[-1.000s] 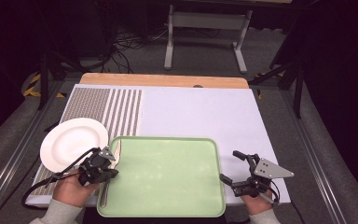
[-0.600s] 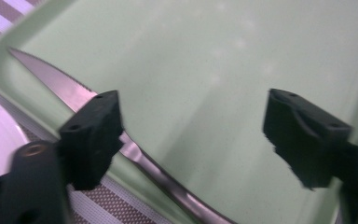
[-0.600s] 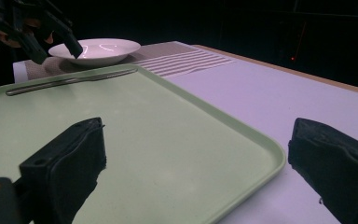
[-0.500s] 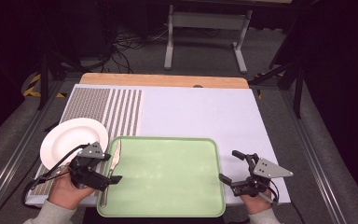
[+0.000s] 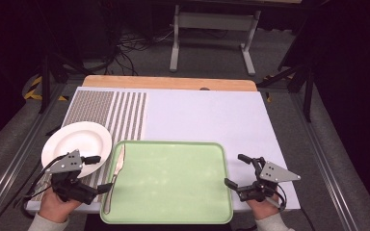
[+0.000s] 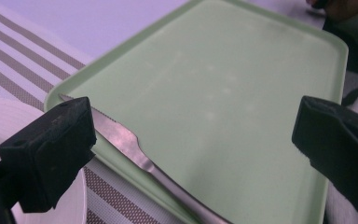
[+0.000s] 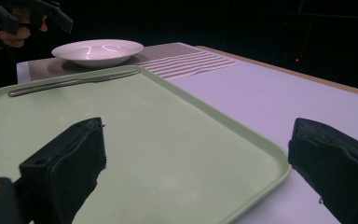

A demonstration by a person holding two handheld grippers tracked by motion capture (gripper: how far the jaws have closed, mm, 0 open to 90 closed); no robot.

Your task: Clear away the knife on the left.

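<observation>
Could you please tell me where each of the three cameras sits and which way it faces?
High view: above the person's side, looking forward and down at the tray, plate, both hands and grippers.
Left gripper view: rides on the left gripper, looking along its open jaws across the knife on the tray's rim.
Right gripper view: rides on the right gripper, looking level across the tray toward the plate and the far left gripper.
All share tray, knife and plate.

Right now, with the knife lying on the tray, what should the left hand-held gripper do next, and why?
Probably swing to the white plate beside it: the knife rests along the green tray's left edge, and the left hand-held gripper, jaws just opened, holds nothing.
</observation>
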